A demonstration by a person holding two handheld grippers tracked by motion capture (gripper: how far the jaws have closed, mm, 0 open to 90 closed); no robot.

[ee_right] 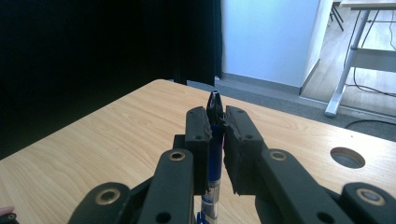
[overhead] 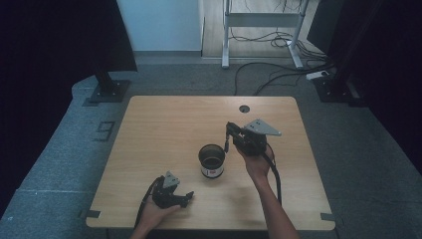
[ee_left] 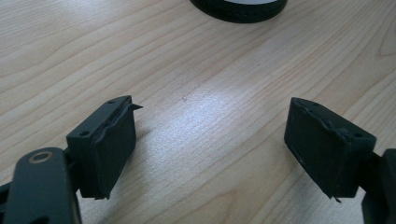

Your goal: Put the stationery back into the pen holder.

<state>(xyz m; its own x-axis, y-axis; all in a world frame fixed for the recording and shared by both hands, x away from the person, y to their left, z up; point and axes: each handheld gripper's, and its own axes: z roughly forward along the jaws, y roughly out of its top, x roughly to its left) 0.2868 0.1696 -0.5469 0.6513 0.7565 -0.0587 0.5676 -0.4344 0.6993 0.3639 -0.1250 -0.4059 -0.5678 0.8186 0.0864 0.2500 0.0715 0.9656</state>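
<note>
Right gripper (overhead: 228,135) just right of the round black mesh cup (overhead: 212,160), clamped on an upright blue pen with black cap (ee_right: 214,135). Left gripper (overhead: 185,198) near the cup's front-left, resting on the light wooden table (overhead: 164,124), jaws spread apart, nothing between.

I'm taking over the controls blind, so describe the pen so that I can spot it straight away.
Start at the wooden table and find the dark round cup near its middle. Just right of the cup, the right claw is raised above the tabletop, shut on the pen. It is the thin blue stick with a black cap, standing upright between the pads, and nothing else in the scene is that thin.
</note>
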